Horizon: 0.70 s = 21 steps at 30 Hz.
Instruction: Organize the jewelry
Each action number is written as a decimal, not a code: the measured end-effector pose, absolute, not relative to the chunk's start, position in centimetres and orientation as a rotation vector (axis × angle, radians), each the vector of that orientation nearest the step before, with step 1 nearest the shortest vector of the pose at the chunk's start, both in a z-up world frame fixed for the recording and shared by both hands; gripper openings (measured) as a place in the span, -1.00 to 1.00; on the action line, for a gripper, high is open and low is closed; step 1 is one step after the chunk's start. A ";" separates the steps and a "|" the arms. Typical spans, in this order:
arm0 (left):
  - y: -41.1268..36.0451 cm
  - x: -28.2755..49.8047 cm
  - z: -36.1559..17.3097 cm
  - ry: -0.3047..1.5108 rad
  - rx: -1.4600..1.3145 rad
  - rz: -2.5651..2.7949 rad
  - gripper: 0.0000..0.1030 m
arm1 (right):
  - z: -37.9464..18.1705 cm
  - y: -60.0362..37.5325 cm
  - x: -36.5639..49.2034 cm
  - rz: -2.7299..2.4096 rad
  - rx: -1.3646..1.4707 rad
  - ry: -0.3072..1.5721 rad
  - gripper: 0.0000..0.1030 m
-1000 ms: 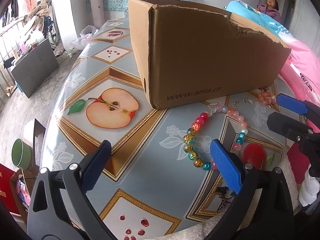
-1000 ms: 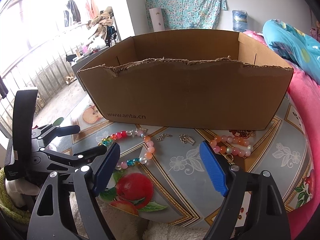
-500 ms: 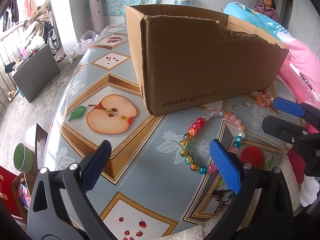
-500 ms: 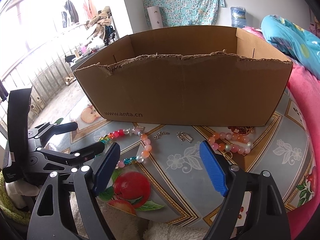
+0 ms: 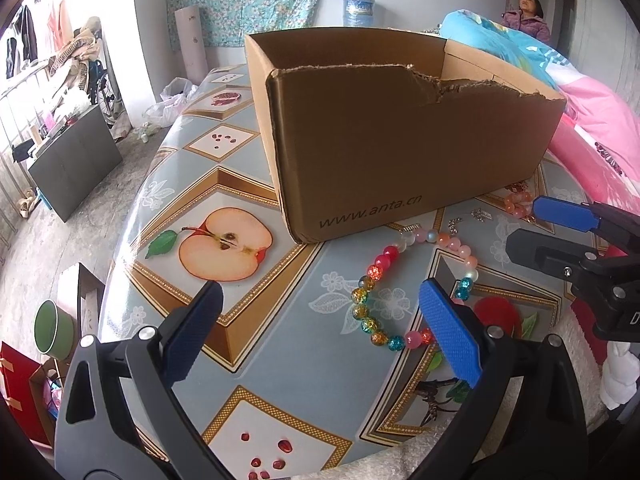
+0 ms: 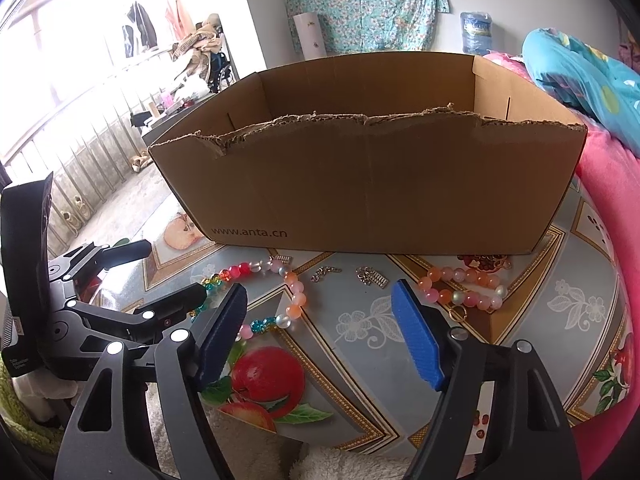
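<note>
A multicolour bead bracelet (image 5: 361,295) (image 6: 296,300) lies on the fruit-print table in front of the cardboard box (image 5: 400,152) (image 6: 372,184). To its right lies an orange-pink bead bracelet (image 6: 460,276) (image 5: 516,202), with a small chain (image 6: 325,272) and metal clasps (image 6: 374,278) between the two. My left gripper (image 5: 320,300) (image 6: 176,270) hovers open over the multicolour bracelet's left side, pressing on nothing. My right gripper (image 6: 320,296) (image 5: 524,224) hangs above bare tablecloth near the clasps; its jaws are closing, with only tablecloth showing between them.
A red pendant (image 6: 482,262) rests against the foot of the box. The table (image 5: 168,208) drops off at the left to a floor with a green cup (image 5: 54,330). Pink bedding (image 6: 612,208) rises on the right. A person (image 5: 528,16) sits far back.
The left wrist view has tipped up a little, so the box sits lower in frame and its inside shows. The right gripper's jaws have narrowed slightly. The jewelry has not moved.
</note>
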<state>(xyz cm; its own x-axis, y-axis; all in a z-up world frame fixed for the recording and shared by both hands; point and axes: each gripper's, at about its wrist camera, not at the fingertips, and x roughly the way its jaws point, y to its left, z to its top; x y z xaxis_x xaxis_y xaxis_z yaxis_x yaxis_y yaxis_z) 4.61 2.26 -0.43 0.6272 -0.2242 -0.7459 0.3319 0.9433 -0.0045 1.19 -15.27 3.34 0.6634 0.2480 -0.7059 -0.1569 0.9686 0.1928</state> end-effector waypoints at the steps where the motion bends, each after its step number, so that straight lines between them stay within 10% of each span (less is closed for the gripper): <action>1: 2.2 4.6 -0.4 0.834 0.137 -0.321 0.84 | 3.4 -15.2 1.2 0.232 0.122 0.815 0.41; 21: 3.0 4.4 -0.6 0.826 0.117 -0.325 0.53 | 3.5 -13.1 1.4 0.248 0.095 0.842 0.35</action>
<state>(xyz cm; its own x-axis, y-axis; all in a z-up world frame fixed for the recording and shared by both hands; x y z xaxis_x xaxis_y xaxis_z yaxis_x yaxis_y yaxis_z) 4.36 3.05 -0.63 0.6314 -0.2385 -0.7379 0.3287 0.9441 -0.0238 1.37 -13.12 3.50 0.6390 0.2541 -0.7260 -0.1792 0.9671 0.1807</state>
